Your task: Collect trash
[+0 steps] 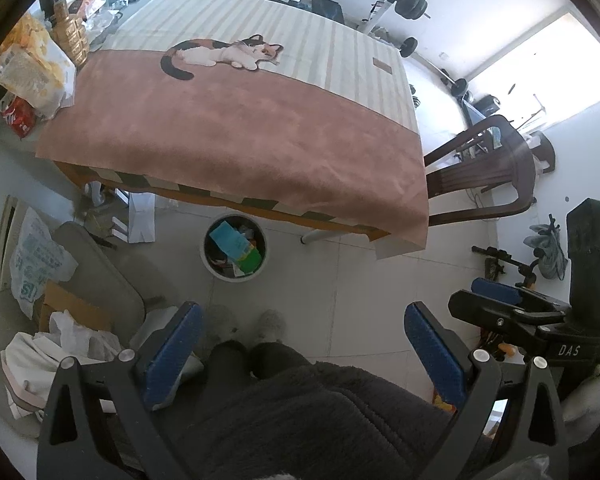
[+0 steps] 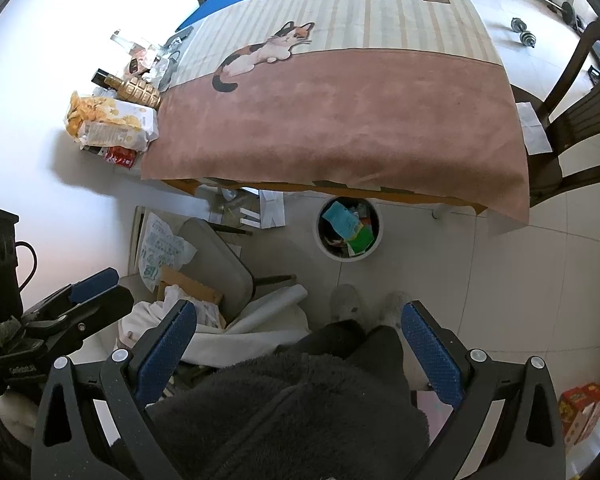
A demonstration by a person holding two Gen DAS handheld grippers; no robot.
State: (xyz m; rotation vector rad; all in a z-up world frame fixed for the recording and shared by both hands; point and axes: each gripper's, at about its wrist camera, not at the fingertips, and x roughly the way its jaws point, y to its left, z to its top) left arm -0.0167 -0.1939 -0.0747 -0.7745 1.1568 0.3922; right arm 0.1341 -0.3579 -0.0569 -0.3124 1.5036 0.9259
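A round white trash bin [image 1: 235, 247] stands on the floor by the table's near edge, holding blue and green cartons and wrappers; it also shows in the right wrist view [image 2: 348, 227]. My left gripper [image 1: 302, 354] is open and empty, held high above the floor over the person's legs. My right gripper [image 2: 298, 354] is open and empty at the same height. Each gripper shows beside the other: the right one [image 1: 500, 304], the left one [image 2: 84, 292]. The table [image 1: 236, 128] carries a pink and striped cat cloth.
Snack bags [image 1: 32, 64], a gold bottle [image 1: 70, 32] and a red can [image 1: 18, 118] crowd the table's left end. A grey chair [image 1: 100, 280] with bags and cardboard is at left, a dark wooden chair [image 1: 480, 172] at right. Weights lie beyond.
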